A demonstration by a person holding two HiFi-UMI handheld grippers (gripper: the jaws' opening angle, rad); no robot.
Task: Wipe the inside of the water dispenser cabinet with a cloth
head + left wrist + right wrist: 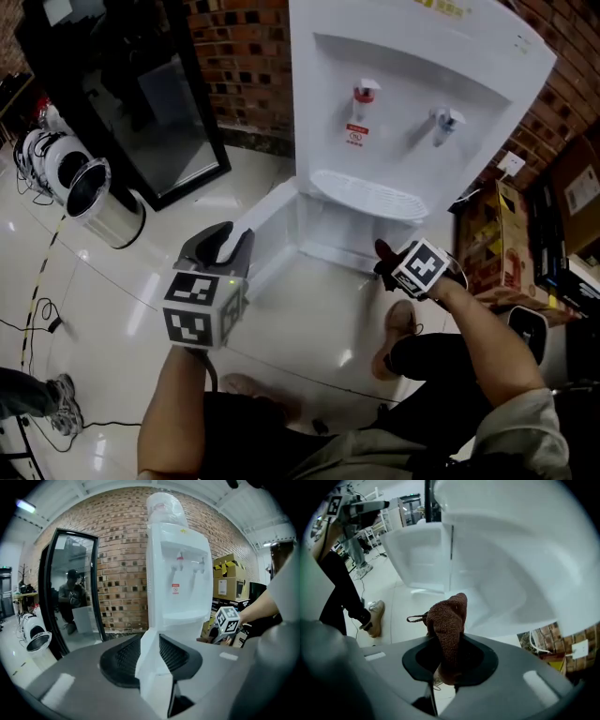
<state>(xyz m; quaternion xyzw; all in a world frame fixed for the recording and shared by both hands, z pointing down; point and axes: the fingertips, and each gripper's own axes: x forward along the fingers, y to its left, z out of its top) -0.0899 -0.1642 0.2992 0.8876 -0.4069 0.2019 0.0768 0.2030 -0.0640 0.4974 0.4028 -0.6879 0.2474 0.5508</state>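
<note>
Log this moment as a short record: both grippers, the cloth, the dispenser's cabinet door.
Left gripper: jaws apart, either side of the edge of the white cabinet door
Right gripper: shut on the brown knitted cloth
Cloth: bunched, sticking out past the jaws
Door: swung open at the foot of the white water dispenser
Wiping: not under way; cloth is outside the cabinet

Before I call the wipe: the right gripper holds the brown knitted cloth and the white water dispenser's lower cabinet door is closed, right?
No: the lower cabinet door of the white water dispenser stands open, swung out to the left, as the head view shows. The right gripper does hold the brown knitted cloth.
</note>
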